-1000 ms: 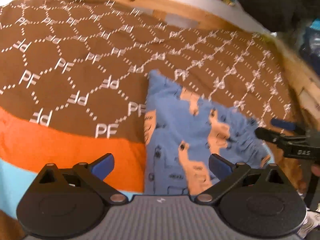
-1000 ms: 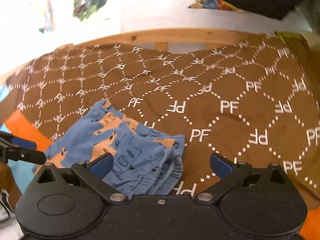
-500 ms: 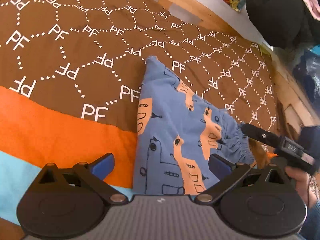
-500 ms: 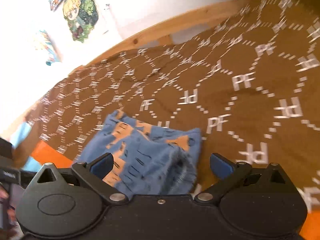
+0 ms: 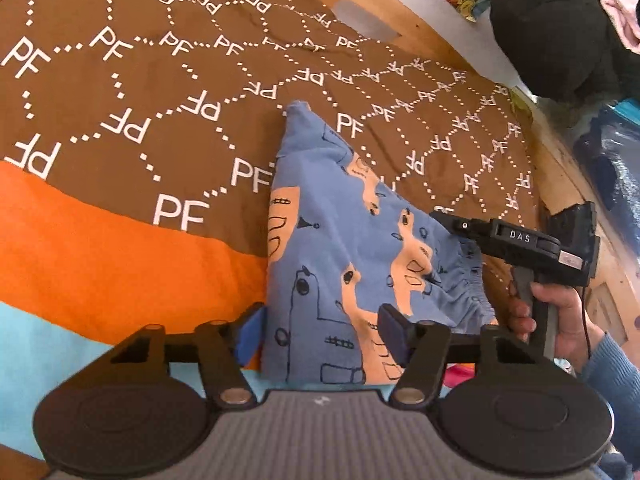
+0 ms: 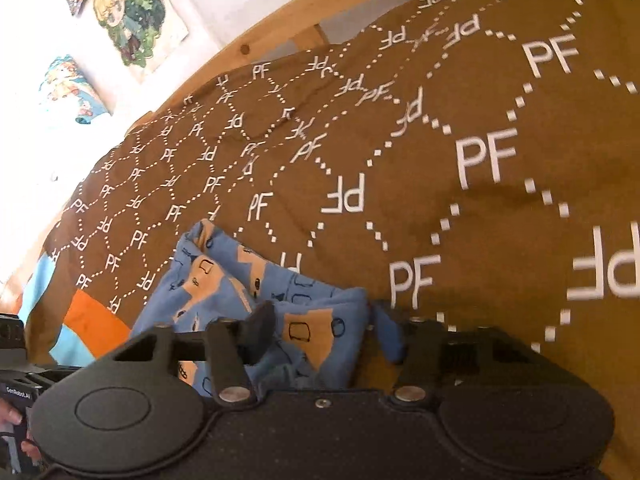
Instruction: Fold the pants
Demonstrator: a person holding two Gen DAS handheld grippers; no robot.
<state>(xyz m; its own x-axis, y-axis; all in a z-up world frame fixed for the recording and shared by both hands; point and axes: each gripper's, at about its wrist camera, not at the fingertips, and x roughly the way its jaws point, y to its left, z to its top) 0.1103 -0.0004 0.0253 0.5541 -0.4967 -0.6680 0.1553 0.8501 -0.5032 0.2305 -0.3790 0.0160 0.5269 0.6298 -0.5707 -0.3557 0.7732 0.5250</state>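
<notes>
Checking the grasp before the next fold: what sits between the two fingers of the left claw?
In the left wrist view, the near edge of the blue patterned pants fills the gap of the left claw; nothing else lies there.

pants (image 5: pixel 344 248) on blanket (image 5: pixel 120 128), centre | left gripper (image 5: pixel 320 332) at 6 o'clock, straddling near edge | right gripper (image 5: pixel 444 216) at 3 o'clock, over waistband | bed frame (image 5: pixel 400 28) behind blanket at 12–2 o'clock | pictures (image 6: pixel 132 8) on wall (image 6: pixel 224 0) beyond frame
</notes>
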